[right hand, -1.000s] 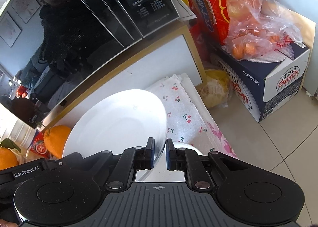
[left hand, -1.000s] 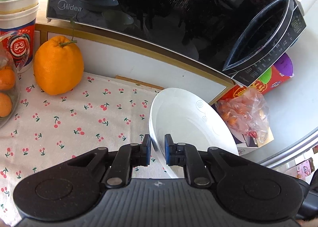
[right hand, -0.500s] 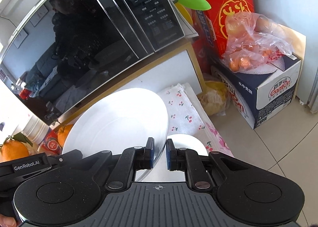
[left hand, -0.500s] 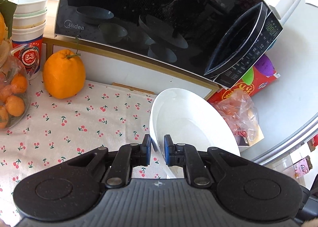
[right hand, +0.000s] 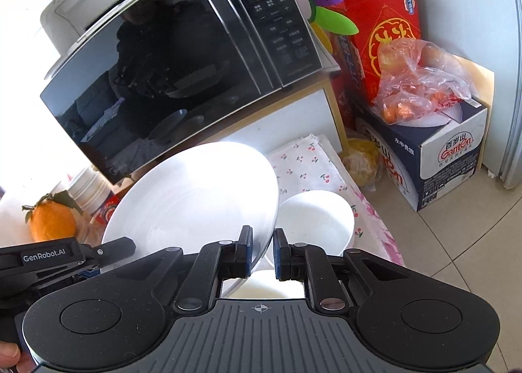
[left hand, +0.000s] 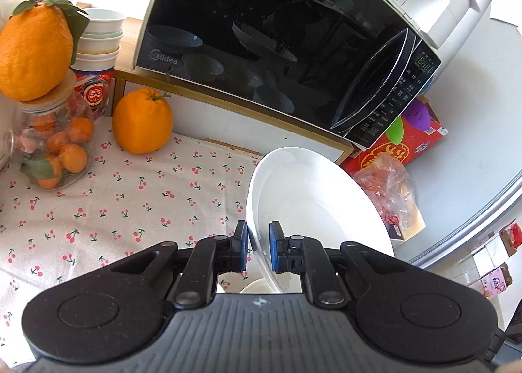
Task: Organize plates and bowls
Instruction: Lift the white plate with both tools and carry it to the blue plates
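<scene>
A large white plate (left hand: 313, 200) is held in the air above the cherry-print tablecloth (left hand: 130, 196), tilted, with both grippers clamped on its rim. My left gripper (left hand: 257, 250) is shut on the plate's left edge. My right gripper (right hand: 262, 254) is shut on the plate's (right hand: 195, 196) right edge. A small white bowl (right hand: 321, 219) sits on the cloth below the plate, at its right side. The left gripper's body (right hand: 58, 258) shows at the lower left of the right wrist view.
A black microwave (left hand: 280, 37) stands on a wooden shelf behind the cloth. A large orange (left hand: 142, 120), a jar of small oranges (left hand: 52, 141) and stacked paper cups (left hand: 98, 46) sit at the left. Boxes and a bag of fruit (right hand: 417, 85) stand on the floor at the right.
Both grippers have lifted the plate higher and back from the microwave. The white bowl under the plate has come into view.
</scene>
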